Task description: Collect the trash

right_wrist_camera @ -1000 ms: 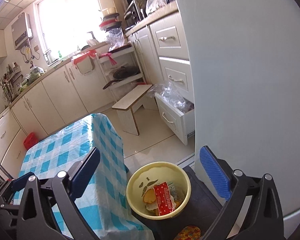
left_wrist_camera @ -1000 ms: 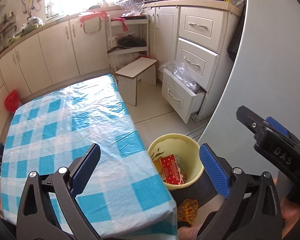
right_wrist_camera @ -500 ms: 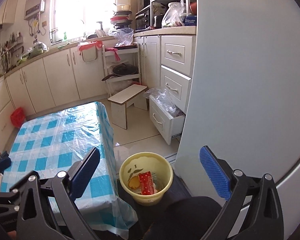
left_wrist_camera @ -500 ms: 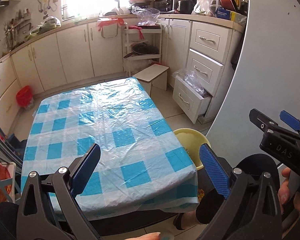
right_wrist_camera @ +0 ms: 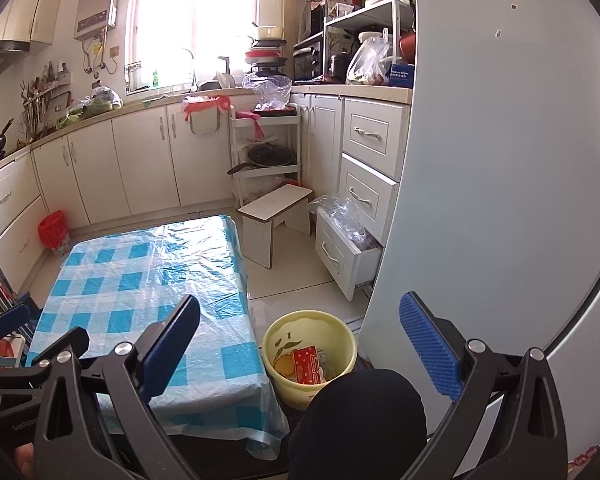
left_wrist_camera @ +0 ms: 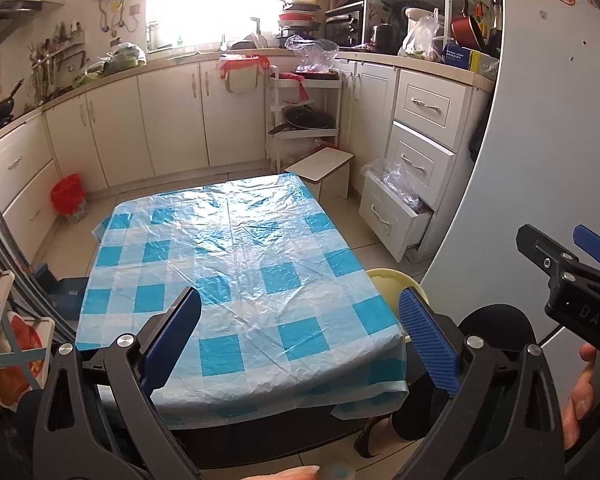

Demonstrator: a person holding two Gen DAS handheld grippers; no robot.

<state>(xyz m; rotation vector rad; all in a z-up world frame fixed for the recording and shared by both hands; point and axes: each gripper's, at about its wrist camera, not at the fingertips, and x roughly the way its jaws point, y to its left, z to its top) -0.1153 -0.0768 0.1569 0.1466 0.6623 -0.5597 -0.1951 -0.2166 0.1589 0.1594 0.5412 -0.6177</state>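
Note:
A yellow bin (right_wrist_camera: pixel 310 354) stands on the floor to the right of the low table, with a red packet (right_wrist_camera: pixel 306 365) and other trash inside. In the left wrist view only its rim (left_wrist_camera: pixel 384 280) shows behind the table corner. The table (left_wrist_camera: pixel 236 264) carries a blue-and-white checked plastic cloth with nothing on it. My left gripper (left_wrist_camera: pixel 300 328) is open and empty, held above the table's near edge. My right gripper (right_wrist_camera: pixel 300 338) is open and empty, held high above the bin; it also shows in the left wrist view (left_wrist_camera: pixel 556 256) at the right.
A pale fridge door (right_wrist_camera: pixel 500 160) fills the right. An open drawer (right_wrist_camera: pixel 348 256) with plastic bags juts out beside it. A small white stool (right_wrist_camera: pixel 276 216) stands past the table. A red bag (left_wrist_camera: pixel 66 196) lies by the left cabinets. My knee (right_wrist_camera: pixel 360 420) is near the bin.
Both grippers have pulled back and up from the bin. The views now take in the whole table and kitchen. Both stayed open and empty.

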